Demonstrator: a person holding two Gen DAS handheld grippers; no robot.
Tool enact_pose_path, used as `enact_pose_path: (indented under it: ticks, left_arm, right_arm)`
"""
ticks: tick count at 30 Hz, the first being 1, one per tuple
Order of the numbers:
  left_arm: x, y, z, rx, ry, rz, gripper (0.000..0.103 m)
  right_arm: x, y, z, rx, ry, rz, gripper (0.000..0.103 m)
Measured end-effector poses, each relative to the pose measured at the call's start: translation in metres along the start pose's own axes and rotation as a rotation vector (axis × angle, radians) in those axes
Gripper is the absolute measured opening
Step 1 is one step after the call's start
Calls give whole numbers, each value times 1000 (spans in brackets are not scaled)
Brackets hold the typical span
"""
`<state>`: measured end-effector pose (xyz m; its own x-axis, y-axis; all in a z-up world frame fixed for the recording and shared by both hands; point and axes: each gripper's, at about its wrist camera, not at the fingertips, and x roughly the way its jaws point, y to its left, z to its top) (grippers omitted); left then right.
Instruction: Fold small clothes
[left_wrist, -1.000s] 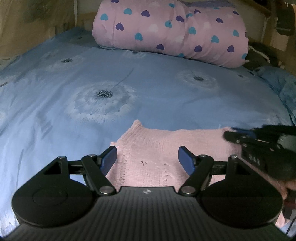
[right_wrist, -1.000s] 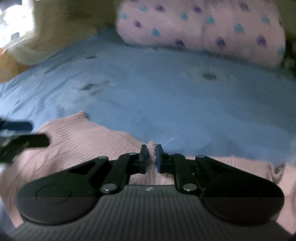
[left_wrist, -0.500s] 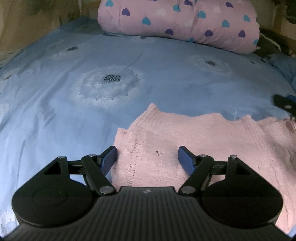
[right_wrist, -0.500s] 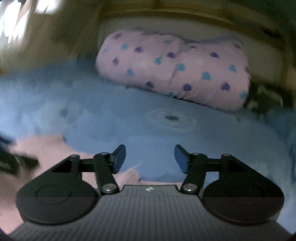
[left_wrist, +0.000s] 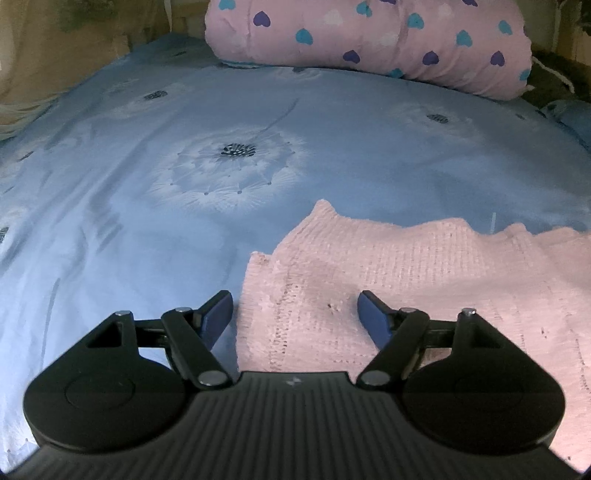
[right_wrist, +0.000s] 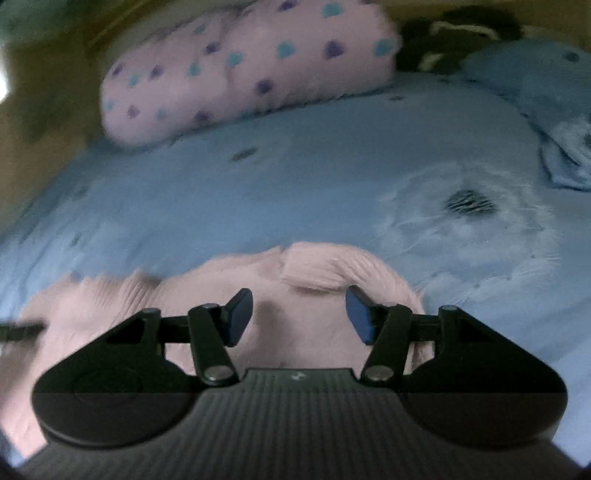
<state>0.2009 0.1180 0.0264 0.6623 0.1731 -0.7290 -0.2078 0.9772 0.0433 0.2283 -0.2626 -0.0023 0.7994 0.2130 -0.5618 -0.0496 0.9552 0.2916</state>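
A small pink knitted garment (left_wrist: 424, 266) lies flat on the blue bedsheet (left_wrist: 184, 147). My left gripper (left_wrist: 295, 314) is open and empty, low over the garment's left edge, its left finger over the sheet. In the right wrist view the same garment (right_wrist: 303, 306) shows a rolled fold at its far right end. My right gripper (right_wrist: 299, 319) is open and empty, just above that end. The view is blurred.
A rolled pink quilt with heart print (left_wrist: 369, 40) lies across the far end of the bed; it also shows in the right wrist view (right_wrist: 240, 70). Crumpled blue bedding (right_wrist: 546, 85) and dark cloth (right_wrist: 461, 33) lie at the far right.
My right gripper let go of the garment and opened, swung up and away, then came back down over the garment's right end. My left gripper stayed open and drew slightly back.
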Motion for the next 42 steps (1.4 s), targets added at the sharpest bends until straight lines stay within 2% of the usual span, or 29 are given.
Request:
enact_pose_path:
  ticks: [4,7,10,14,16,21,23,24,26,27,30,37,42]
  left_arm:
    - [1,3,1,-17,7,-4,81]
    - [-6,3,3,-28,-15,-8,81]
    - [-18,1,4,-9,-46,-25,80]
    - [-36,-4,-1,13,-45,-110,80]
    - [-46,-7,-7,34,-46,-145,80]
    - [-47,-16,-21,106,-28,-147,80]
    - [-36,-17,-28,156,-14,-93,82]
    - [-33,-15,-30,161,-20,-88,86]
    - [-31,-8,-30,150,-18,-89,88]
    - [-30,-6,-31,145,-17,-92,89]
    - [-29,-1,-29,131,-9,-105,89]
    - [-56,4,-28,144,-15,-113,89]
    - [-79,11,-37,140,29,-139,89]
  right_arm:
    - [-6,-13,9,127,-94,-84,59]
    - [-25,-22,7,184,-128,-40,60]
    - [-42,-23,2,186,-104,8,61]
    - [-76,-11,-9,147,-48,75,61]
    - [-90,-1,-15,133,-14,76,61]
    - [-111,17,-39,125,44,94,61]
    - [-109,23,-48,78,53,49,60]
    - [-106,26,-53,37,55,-18,59]
    - [-98,26,-61,3,71,-143,58]
    - [-93,22,-64,2,80,-170,58]
    - [-95,12,-66,40,83,-150,58]
    - [-123,7,-73,137,90,-217,60]
    - [-152,-3,-87,257,60,-184,60]
